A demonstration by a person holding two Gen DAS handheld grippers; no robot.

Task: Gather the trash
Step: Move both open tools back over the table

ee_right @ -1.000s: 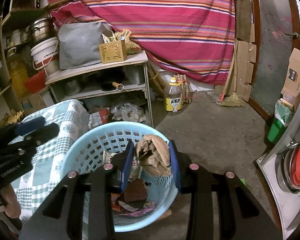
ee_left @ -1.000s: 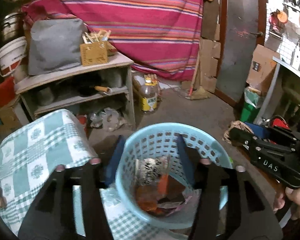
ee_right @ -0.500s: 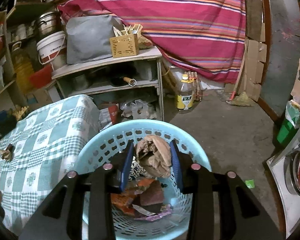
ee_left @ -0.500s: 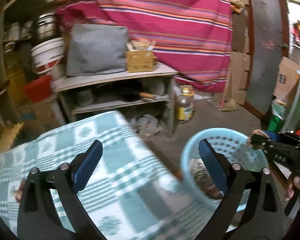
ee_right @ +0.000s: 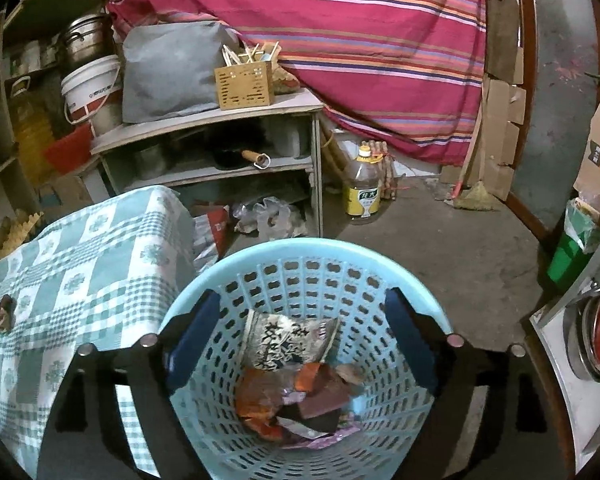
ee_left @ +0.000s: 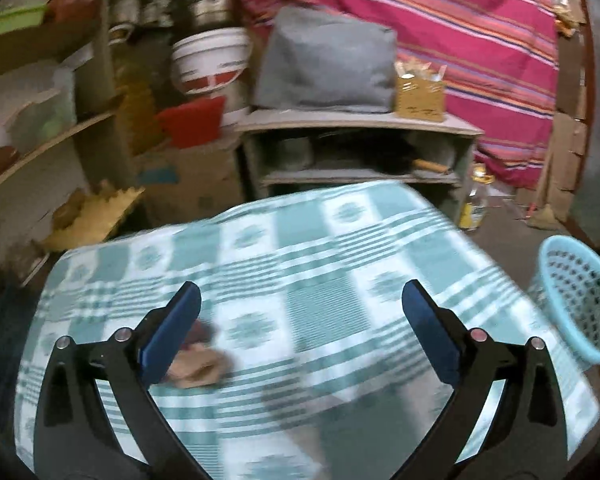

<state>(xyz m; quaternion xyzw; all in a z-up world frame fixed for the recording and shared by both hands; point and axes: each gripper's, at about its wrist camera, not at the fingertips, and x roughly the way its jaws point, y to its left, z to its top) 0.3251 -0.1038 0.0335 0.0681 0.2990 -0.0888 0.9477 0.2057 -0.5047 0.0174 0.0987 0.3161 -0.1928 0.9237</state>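
The right gripper (ee_right: 302, 336) hangs over the light blue basket (ee_right: 300, 252), jaws spread wide and empty. Wrappers (ee_right: 296, 380) lie in the basket's bottom. At nine o'clock, a crumpled scrap (ee_right: 0, 314) sits on the checked tablecloth (ee_right: 92, 264).

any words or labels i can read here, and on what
Nothing reads cleanly.
Wrapper in the blue basket: large black characters, not legible.
Oil bottle: yellow label, print too small.
White bucket: a line of print, blurred.
Cardboard box: dark logo, unreadable.
Left wrist view: too blurred.
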